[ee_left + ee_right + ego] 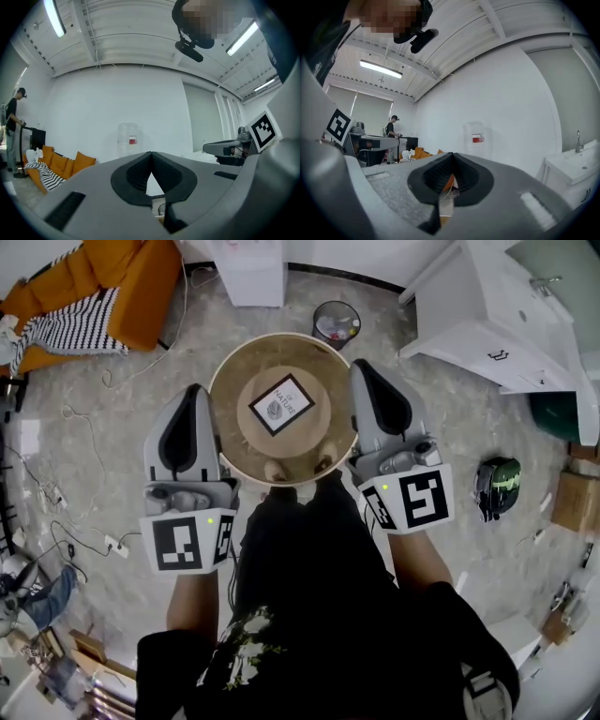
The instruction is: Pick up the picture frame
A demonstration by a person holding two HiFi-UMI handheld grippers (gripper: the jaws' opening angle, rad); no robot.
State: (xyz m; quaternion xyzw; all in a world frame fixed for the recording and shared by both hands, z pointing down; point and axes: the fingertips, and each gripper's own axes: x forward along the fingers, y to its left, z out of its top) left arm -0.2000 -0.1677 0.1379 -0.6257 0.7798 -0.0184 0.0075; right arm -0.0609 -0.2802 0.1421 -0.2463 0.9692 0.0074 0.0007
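Picture frame (281,404) lies flat near the middle of a round wooden table (234,451), turned at an angle, its white print facing up. Left hand-held gripper (193,395) is at the table's left edge and right hand-held gripper (362,369) at its right edge, both apart from the frame. Each has its jaws pressed together with nothing between them. On the floor past the table's far side stands a small bin (336,322). An orange sofa (131,282) with a striped cloth (75,329) is at far left, and a white cabinet (487,306) at far right.
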